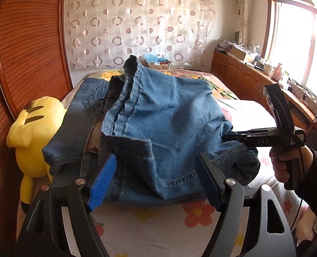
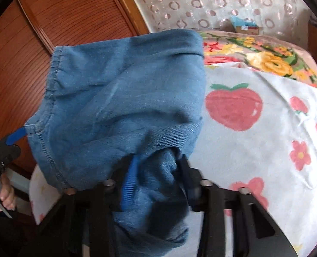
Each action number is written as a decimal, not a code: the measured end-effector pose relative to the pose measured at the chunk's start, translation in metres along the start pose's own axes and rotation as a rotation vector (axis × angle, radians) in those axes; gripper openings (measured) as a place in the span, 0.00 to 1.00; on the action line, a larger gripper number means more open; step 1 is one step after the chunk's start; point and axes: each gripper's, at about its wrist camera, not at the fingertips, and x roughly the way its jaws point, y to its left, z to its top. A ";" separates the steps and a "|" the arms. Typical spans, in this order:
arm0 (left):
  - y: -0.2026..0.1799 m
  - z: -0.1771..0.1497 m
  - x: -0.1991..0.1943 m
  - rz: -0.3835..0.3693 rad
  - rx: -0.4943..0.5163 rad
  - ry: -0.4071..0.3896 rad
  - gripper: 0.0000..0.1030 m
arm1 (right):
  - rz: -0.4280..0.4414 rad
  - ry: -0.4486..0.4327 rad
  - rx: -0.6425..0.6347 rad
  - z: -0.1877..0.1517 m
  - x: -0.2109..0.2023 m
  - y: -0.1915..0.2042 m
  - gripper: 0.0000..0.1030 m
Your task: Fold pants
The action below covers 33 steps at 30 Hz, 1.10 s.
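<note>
The left gripper (image 1: 156,169) is held wide apart, its jaws straddling the near hem of the pants (image 1: 158,117) heaped on the bed (image 1: 137,224) without pinching it. To the right, the right gripper (image 2: 156,171) is clamped on a bunched fold of denim, so the cloth is judged to be carried from that side.

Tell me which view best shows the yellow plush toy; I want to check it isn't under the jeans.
The left wrist view. The yellow plush toy sits in full at the bed's left edge against the wooden headboard, beside the jeans, not under them. In the right wrist view the toy does not appear; lifted denim fills that side.
</note>
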 end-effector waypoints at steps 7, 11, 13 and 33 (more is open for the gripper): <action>-0.008 -0.005 -0.009 0.009 0.020 -0.004 0.74 | -0.022 -0.079 -0.007 -0.002 -0.037 0.010 0.06; -0.017 -0.001 -0.020 0.000 0.039 -0.027 0.74 | -0.030 -0.167 -0.072 -0.007 -0.087 0.027 0.06; -0.022 0.001 -0.025 -0.008 0.050 -0.040 0.74 | -0.057 -0.208 -0.106 -0.012 -0.118 0.033 0.06; -0.124 -0.005 -0.018 -0.149 0.198 -0.030 0.74 | -0.425 -0.214 0.000 -0.168 -0.221 -0.086 0.27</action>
